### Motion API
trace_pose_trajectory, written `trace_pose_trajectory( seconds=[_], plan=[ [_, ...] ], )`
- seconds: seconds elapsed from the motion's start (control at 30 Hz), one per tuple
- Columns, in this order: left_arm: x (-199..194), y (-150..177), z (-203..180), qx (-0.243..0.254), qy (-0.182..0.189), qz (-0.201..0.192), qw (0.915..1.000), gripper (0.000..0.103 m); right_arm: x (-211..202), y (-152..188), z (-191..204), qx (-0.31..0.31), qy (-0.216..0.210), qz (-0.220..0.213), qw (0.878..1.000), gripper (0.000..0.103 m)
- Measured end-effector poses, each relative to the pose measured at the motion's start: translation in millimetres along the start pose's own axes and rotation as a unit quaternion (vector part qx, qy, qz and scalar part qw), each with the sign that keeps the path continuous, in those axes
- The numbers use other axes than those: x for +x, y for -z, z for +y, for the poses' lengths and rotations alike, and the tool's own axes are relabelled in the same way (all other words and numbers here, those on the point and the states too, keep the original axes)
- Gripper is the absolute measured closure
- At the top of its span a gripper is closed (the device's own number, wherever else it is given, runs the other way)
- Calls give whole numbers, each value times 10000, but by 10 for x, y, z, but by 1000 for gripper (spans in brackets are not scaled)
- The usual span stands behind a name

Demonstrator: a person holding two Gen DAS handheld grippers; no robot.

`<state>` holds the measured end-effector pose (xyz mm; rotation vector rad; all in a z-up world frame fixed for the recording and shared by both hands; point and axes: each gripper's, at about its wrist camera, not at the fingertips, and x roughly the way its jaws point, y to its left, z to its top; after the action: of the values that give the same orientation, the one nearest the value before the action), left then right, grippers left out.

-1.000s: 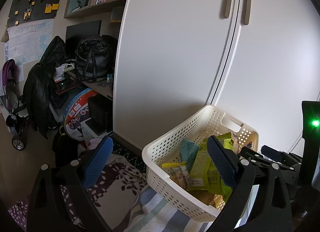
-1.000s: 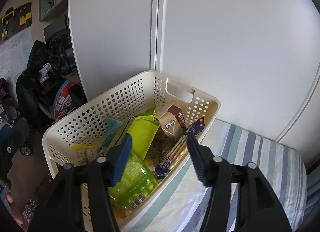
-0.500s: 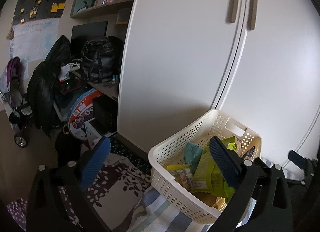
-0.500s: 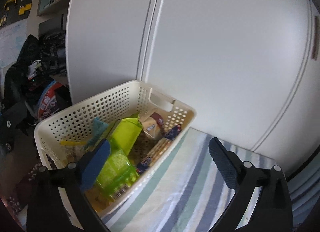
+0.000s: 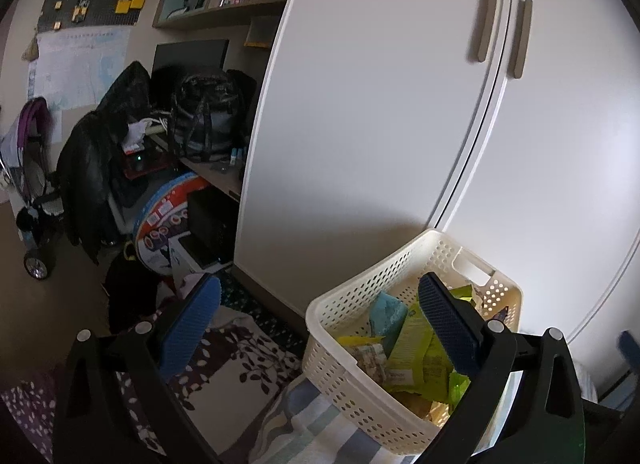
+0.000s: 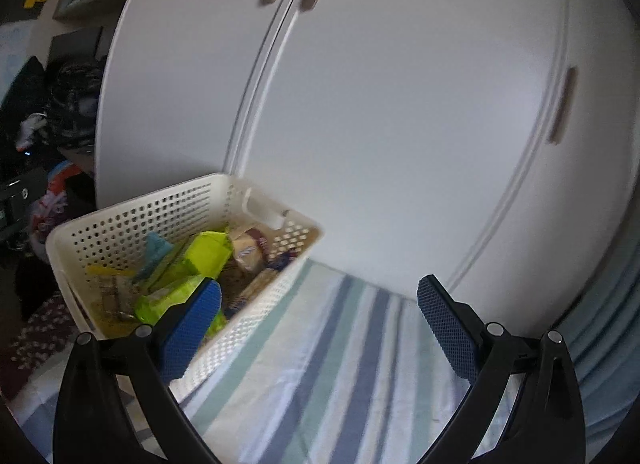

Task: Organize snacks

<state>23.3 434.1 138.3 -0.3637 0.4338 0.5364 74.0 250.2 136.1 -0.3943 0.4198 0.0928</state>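
A cream perforated basket [image 5: 360, 344] [image 6: 132, 216] stands on a striped cloth [image 6: 320, 364] against the white wardrobe. It holds several snack packs: lime green bags [image 6: 204, 260] [image 5: 416, 352], a teal packet [image 5: 386, 316] and a brown-and-white pack [image 6: 248, 252]. My left gripper [image 5: 320, 328] is open, held above the basket's left rim with nothing between its fingers. My right gripper [image 6: 318, 320] is open and empty, above the cloth to the right of the basket.
White wardrobe doors [image 5: 380, 124] with wooden handles [image 5: 482, 22] rise right behind the basket. To the left lie a patterned rug [image 5: 224, 376], a black backpack [image 5: 206, 118], a dark jacket [image 5: 88, 168], a round tin [image 5: 168, 220] and a stroller [image 5: 34, 184].
My right gripper has opened wide and drawn back rightwards out of the basket to over the striped cloth. My left gripper has risen and pulled back a little; it stays open.
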Motion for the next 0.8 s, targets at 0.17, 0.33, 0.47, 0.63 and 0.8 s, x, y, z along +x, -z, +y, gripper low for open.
trace_pose_trajectory(
  seconds=[0.17, 0.33, 0.47, 0.63, 0.8],
  plan=[
    [-31, -13, -48, 267, -68, -38, 9996, 3, -244, 67, 36, -180, 48, -110, 9998, 5],
    [-100, -26, -62, 441, -66, -15, 9990, 3, -418, 124, -9, -2, -157, 42, 9999, 5],
    [-283, 16, -22, 692, 186, 120, 9974, 3, -603, 172, -15, -111, 43, -53, 9999, 5],
    [-608, -8, -33, 1552, 246, -183, 9874, 3, -786, 162, -8, 52, 121, -121, 9998, 5],
    [-786, 75, 79, 1958, 446, -356, 9790, 2, -877, 130, 77, 63, 25, -123, 9999, 5]
  ],
)
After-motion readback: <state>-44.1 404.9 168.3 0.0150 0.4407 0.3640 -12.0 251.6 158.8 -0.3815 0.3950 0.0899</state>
